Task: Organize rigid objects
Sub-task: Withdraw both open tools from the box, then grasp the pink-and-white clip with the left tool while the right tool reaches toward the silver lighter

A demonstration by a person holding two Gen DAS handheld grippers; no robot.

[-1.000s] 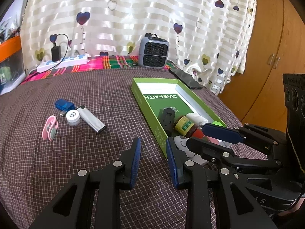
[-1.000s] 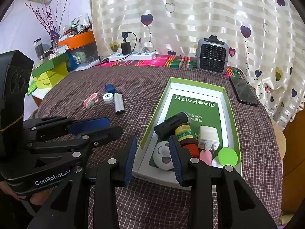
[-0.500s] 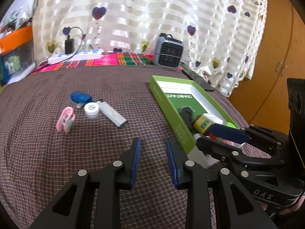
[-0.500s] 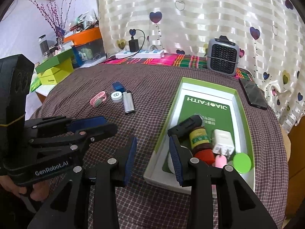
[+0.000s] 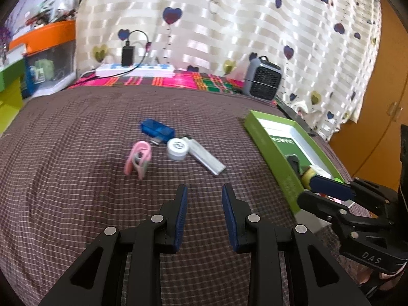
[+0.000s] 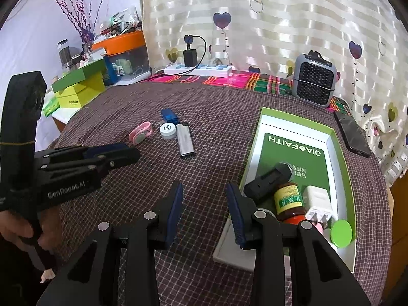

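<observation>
On the checked cloth lie a pink clip (image 5: 138, 160) (image 6: 140, 133), a blue USB stick (image 5: 157, 128) (image 6: 168, 115), a small white round jar (image 5: 178, 149) (image 6: 168, 131) and a silver lighter (image 5: 206, 156) (image 6: 185, 140). My left gripper (image 5: 204, 193) (image 6: 112, 153) hovers open and empty just in front of them. A green box (image 6: 331, 137) (image 5: 270, 148) on the right holds a black block (image 6: 267, 181), a brown bottle (image 6: 289, 200), a white charger (image 6: 317, 201) and a green cap (image 6: 341, 233). My right gripper (image 6: 205, 190) (image 5: 323, 191) is open and empty at the box's near left edge.
A small grey heater (image 6: 315, 86) stands at the back, a white power strip (image 6: 197, 69) with a black plug to its left. A black phone (image 6: 353, 135) lies right of the box. Yellow-green boxes (image 6: 81, 86) and an orange-lidded bin (image 6: 125, 53) stand off the far left edge.
Both grippers have swung left, away from the green box and toward the loose items on the cloth. Both stay open and empty.
</observation>
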